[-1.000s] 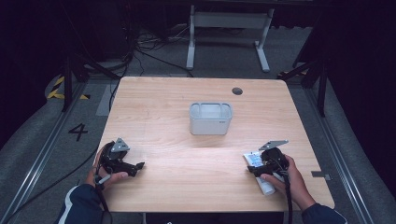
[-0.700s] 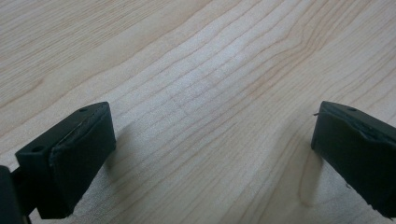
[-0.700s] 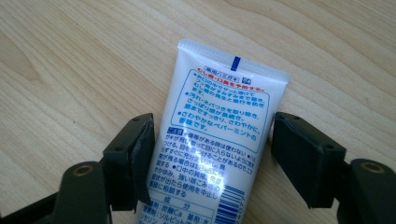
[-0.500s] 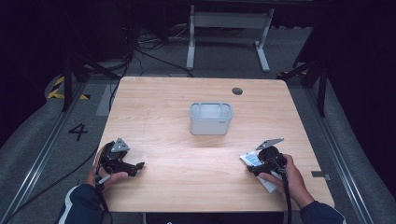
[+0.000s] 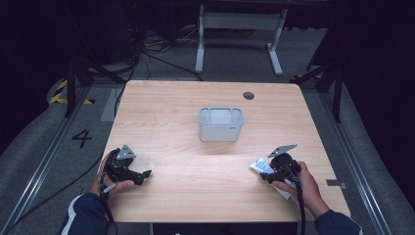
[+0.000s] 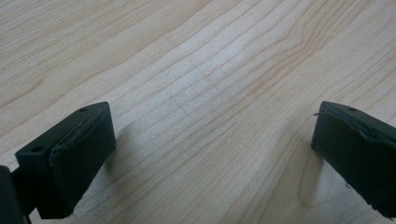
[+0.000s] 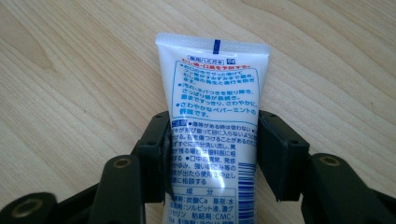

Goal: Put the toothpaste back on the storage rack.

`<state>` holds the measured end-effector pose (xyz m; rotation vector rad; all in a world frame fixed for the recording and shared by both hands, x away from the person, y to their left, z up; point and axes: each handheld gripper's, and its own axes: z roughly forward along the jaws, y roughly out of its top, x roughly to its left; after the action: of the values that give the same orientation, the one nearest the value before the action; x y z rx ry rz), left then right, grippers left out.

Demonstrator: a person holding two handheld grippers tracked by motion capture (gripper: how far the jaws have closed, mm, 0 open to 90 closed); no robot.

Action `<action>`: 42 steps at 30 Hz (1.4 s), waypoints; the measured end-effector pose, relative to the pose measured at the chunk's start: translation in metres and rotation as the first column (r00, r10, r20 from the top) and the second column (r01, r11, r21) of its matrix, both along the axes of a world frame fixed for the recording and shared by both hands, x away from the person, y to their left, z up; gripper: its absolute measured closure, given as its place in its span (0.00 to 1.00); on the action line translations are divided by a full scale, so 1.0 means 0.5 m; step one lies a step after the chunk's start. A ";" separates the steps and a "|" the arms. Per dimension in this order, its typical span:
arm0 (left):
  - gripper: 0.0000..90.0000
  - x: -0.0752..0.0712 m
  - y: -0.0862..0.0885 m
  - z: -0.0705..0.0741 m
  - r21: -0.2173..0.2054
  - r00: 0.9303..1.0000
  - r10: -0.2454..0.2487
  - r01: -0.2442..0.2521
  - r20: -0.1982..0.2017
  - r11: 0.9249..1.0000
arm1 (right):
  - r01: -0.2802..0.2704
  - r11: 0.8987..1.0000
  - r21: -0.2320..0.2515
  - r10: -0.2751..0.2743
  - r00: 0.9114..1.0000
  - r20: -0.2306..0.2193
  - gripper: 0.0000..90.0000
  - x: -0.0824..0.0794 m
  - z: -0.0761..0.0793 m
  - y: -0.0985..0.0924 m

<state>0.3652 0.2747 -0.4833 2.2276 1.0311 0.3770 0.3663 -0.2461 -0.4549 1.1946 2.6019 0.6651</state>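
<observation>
Two grippers sit low on the wooden table [image 5: 195, 161], one near each front corner, seen from the high view. The left gripper [image 5: 128, 169] rests near the front-left edge in the person's left hand [image 5: 110, 178]; the right gripper [image 5: 274, 171] lies near the front-right, held by the right hand [image 5: 306, 188].

From above, the white tube [image 5: 260, 167] is a small pale patch at the right gripper's tip, its print unreadable. The right gripper view brings it close: the tube [image 7: 215, 116] lies flat between the two black jaws, which press on its sides, with the crimped end pointing away and blue and red text across its face.

The left gripper view looks along its own jaws, spread wide apart with bare wood grain between them and nothing gripped.

A grey open-topped container [image 5: 220, 124] stands near the table's middle, well apart from both grippers. A dark round hole [image 5: 248, 95] marks the far side. Broad bare wood lies between the two grippers and between them and the container.
</observation>
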 end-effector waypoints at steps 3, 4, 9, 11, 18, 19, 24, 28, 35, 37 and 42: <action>0.00 0.000 0.000 0.000 0.000 1.000 0.000 0.000 0.001 1.000 | -0.002 1.000 0.004 0.002 1.000 -0.002 0.58 0.000 0.000 -0.001; 0.00 0.000 0.000 0.000 0.001 1.000 0.000 0.000 0.003 1.000 | -0.004 1.000 0.008 0.004 1.000 -0.006 0.59 0.001 0.001 -0.003; 0.00 0.000 0.000 0.000 0.000 1.000 0.000 0.000 0.000 1.000 | -0.014 1.000 0.015 0.014 1.000 -0.010 0.61 0.002 0.003 -0.006; 0.00 0.000 0.000 0.000 0.000 1.000 0.000 0.000 0.000 1.000 | -0.018 1.000 0.020 0.019 1.000 -0.010 0.62 0.002 0.004 -0.007; 0.00 0.001 0.000 0.000 -0.002 1.000 0.004 -0.004 0.000 1.000 | -0.042 0.999 0.026 0.043 0.999 -0.006 0.67 0.000 0.009 -0.012; 0.00 0.001 -0.001 0.000 -0.002 1.000 0.004 -0.004 0.000 1.000 | -0.045 0.999 0.027 0.045 0.999 -0.009 0.67 -0.001 0.010 -0.012; 0.00 0.001 0.000 0.000 -0.002 1.000 0.004 -0.004 0.000 1.000 | -0.053 0.998 0.033 0.053 0.999 0.001 0.70 -0.003 0.013 -0.015; 0.00 0.001 0.000 0.000 -0.002 1.000 0.004 -0.004 0.000 1.000 | -0.062 0.997 0.038 0.062 0.998 0.005 0.71 -0.006 0.016 -0.017; 0.00 0.001 0.000 0.000 -0.002 1.000 0.002 -0.002 -0.001 1.000 | -0.062 0.996 0.064 0.060 0.998 0.024 0.72 -0.008 0.022 -0.029; 0.00 0.001 0.000 0.000 -0.002 1.000 0.002 -0.002 -0.001 1.000 | -0.062 0.996 0.065 0.059 0.998 0.035 0.72 -0.008 0.023 -0.031; 0.00 0.001 0.000 0.000 0.001 1.000 0.001 -0.001 0.000 1.000 | -0.067 0.994 0.091 0.061 0.996 0.070 0.72 -0.012 0.033 -0.039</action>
<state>0.3659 0.2747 -0.4832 2.2277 1.0317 0.3778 0.3602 -0.2654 -0.4382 1.0979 2.5889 0.8330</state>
